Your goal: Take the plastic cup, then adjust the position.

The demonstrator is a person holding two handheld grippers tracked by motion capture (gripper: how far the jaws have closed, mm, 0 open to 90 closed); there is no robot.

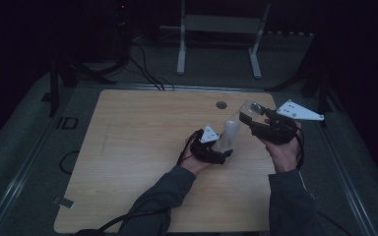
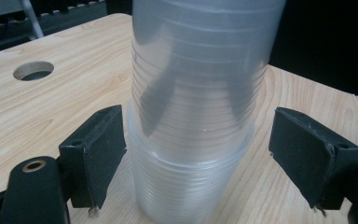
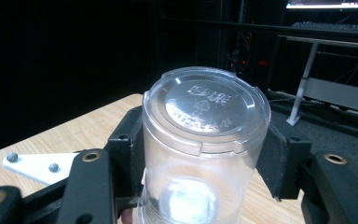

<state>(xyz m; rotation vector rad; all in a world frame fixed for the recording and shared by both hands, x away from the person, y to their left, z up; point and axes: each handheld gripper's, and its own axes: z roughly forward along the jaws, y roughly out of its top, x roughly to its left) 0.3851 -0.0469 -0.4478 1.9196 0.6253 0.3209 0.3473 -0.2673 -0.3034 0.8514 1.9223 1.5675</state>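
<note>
From above, your left gripper [image 1: 225, 153] sits at the foot of the cup stack [image 1: 228, 135] on the table [image 1: 128, 147]; your right gripper [image 1: 250, 118] lifts one clear cup [image 1: 250, 109]. Left gripper view: jaws wide, clear of the stack [image 2: 196, 116] (gaps both sides). Right gripper view: jaws clamp the upturned cup [image 3: 200, 149].
</note>
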